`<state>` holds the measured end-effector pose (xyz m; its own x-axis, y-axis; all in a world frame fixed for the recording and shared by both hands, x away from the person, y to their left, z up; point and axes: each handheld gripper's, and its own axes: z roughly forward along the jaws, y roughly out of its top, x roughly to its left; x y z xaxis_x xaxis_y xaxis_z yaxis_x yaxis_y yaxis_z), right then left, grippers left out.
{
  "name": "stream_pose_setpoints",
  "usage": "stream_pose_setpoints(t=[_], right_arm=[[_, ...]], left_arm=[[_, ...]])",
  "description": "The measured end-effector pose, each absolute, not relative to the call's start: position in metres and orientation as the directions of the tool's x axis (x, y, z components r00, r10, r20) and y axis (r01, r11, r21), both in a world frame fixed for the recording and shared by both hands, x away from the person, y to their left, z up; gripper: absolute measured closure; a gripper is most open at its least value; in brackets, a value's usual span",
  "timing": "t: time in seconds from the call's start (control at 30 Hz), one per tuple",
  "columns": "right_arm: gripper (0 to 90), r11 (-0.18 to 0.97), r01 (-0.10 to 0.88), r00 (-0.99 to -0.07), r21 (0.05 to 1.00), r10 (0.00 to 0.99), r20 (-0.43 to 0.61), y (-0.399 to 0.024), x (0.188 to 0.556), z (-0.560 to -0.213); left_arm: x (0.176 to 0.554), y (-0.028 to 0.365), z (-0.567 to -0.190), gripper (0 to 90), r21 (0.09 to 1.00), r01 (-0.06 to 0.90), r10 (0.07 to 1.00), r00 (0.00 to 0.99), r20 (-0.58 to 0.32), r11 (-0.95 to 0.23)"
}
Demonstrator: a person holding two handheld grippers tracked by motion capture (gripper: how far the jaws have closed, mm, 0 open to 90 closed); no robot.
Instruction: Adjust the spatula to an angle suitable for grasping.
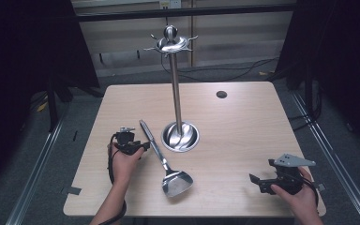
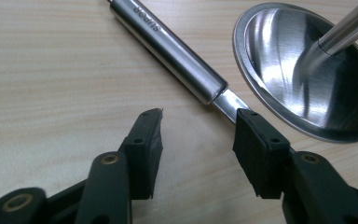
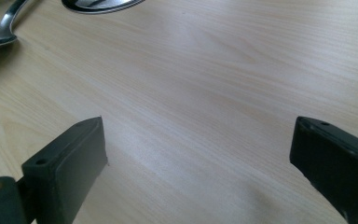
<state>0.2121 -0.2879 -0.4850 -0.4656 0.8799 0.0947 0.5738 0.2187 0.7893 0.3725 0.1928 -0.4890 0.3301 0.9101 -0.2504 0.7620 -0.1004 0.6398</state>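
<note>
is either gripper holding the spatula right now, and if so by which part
Nothing is held. The left gripper is open beside the spatula, near where handle meets neck. The right gripper is open over bare table.

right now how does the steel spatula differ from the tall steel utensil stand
The flat-bladed steel spatula lies flat on the light wooden table; the tall steel utensil stand is upright. The spatula ends in a broad blade; the stand rises from a round dished base to a ring of hooks, all of them bare. The spatula's handle lies just ahead of the open left gripper; the stand sits farther off. Both are shiny bare metal.
</note>
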Motion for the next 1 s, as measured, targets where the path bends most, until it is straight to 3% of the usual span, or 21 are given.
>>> stream_pose_setpoints(t=[0.23,0.77,1.0], right_arm=[[3.5,0.233,0.567,-0.484,0.790,0.870,0.091,-0.282,0.219,-0.484],[3.5,0.270,0.543,-0.545,0.795,0.833,0.089,-0.262,0.238,-0.483],[3.5,0.279,0.543,-0.552,0.792,0.829,0.086,-0.259,0.239,-0.483]], left_arm=[[0.378,0.180,-0.477,44.4,0.588,0.802,0.910,0.315,-0.269,-0.103],[0.384,0.154,-0.491,45.3,0.586,0.810,0.930,0.241,-0.278,-0.035],[0.386,0.144,-0.491,51.8,0.599,0.796,0.949,0.250,-0.193,-0.088]])
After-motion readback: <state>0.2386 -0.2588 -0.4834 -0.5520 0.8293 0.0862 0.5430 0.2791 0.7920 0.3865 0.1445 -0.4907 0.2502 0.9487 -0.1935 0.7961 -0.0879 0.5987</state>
